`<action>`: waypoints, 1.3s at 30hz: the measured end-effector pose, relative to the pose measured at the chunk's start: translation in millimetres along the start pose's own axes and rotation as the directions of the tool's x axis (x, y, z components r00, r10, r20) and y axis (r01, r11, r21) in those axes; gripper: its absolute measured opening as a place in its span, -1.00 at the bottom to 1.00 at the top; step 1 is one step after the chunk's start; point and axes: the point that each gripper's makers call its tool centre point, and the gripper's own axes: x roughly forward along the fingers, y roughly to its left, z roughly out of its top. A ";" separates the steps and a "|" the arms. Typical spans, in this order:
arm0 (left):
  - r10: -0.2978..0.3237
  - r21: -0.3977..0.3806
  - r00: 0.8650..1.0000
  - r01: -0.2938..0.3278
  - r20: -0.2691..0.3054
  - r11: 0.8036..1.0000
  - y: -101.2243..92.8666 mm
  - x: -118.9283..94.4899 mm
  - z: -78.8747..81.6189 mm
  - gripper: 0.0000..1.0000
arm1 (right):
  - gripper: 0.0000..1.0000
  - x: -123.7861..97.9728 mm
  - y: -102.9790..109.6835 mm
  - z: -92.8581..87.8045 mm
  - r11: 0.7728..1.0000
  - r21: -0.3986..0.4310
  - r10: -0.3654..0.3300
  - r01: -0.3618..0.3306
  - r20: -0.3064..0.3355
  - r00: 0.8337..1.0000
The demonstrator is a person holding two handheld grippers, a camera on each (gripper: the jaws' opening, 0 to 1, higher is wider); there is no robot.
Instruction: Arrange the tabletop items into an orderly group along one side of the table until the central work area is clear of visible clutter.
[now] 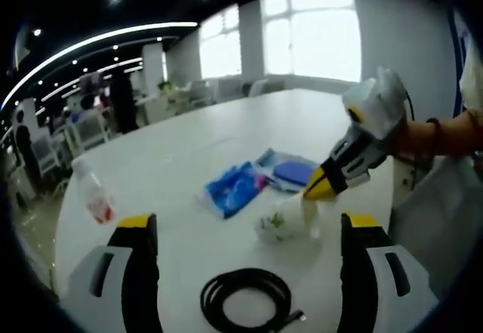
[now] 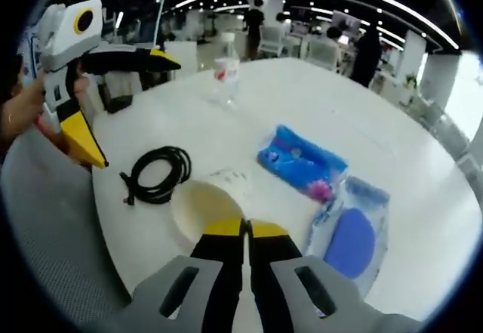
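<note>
Two hand-held grippers with white-grey bodies, black jaws and yellow tips: left gripper [image 1: 245,231], right gripper [image 2: 245,231]. A dark bracelet [image 1: 435,125] circles the wrist at three o'clock.

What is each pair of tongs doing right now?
Left tongs: open, holding nothing.
Right tongs: shut on the paper cup rim.

Both views looked low across the white table [image 1: 226,144] from opposite edges (sharing the cable coil [image 1: 245,299]).

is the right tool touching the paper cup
Touching. In the right gripper view the right tool has its jaws shut over the paper cup's near rim; the left gripper view shows its tip at the cup too.
</note>
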 end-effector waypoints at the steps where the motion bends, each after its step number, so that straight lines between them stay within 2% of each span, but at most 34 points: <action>1: -0.008 0.007 1.000 0.008 0.003 1.000 -1.9 -0.3 0.9 0.96 | -0.97 -2.5 1.0 2.7 1.000 0.018 0.008 -0.008 0.006 1.000; 4: -0.025 0.028 1.000 0.024 0.011 0.999 -5.9 -0.7 2.9 0.94 | -0.97 -7.2 3.4 3.4 0.998 0.053 0.023 -0.022 -0.015 1.000; 7: -0.046 0.052 0.999 0.044 0.022 0.998 -10.8 -1.3 5.4 0.94 | -0.97 -10.8 6.3 -4.3 0.997 0.074 0.028 -0.023 -0.067 0.997; 10: -0.079 0.070 0.997 0.077 0.021 0.995 -17.0 -1.7 5.1 0.92 | -0.97 -15.9 10.1 -10.6 0.990 0.140 0.045 -0.028 -0.114 0.992; 11: -0.096 0.072 0.995 0.094 0.019 0.993 -20.3 -1.8 4.6 0.91 | -0.97 -17.2 11.3 -9.9 0.984 0.175 0.051 -0.031 -0.112 0.992; 12: -0.119 0.076 0.993 0.117 0.013 0.990 -24.2 -2.0 3.3 0.89 | -0.97 -20.5 15.1 -8.3 0.968 0.245 0.080 -0.050 -0.111 0.991; 15: -0.148 0.064 0.989 0.146 0.017 0.987 -29.5 -2.3 3.0 0.89 | -0.97 -25.8 21.0 -2.6 0.954 0.285 0.128 -0.096 -0.097 0.987; 18: -0.177 0.097 0.984 0.173 0.028 0.980 -35.6 -3.3 6.3 0.88 | -0.97 -31.7 23.2 2.9 0.956 0.276 0.133 -0.100 -0.103 0.986; 21: -0.209 0.115 0.977 0.202 0.045 0.973 -42.1 -3.6 10.3 0.85 | -0.97 -36.0 25.8 3.1 0.959 0.267 0.136 -0.096 -0.138 0.981; 24: -0.227 0.147 0.973 0.219 0.038 0.965 -47.3 -4.2 10.9 0.83 | -0.97 -39.8 28.9 3.1 0.961 0.259 0.145 -0.100 -0.162 0.976; 30: -0.248 0.220 0.969 0.241 0.006 0.945 -55.6 -4.6 6.2 0.76 | -0.97 -50.3 46.2 17.6 0.932 0.318 0.223 -0.171 -0.134 0.966; 39: -0.294 0.301 0.956 0.282 -0.008 0.911 -68.2 -7.8 7.2 0.64 | -0.97 -61.2 63.6 33.5 0.927 0.302 0.270 -0.223 -0.120 0.955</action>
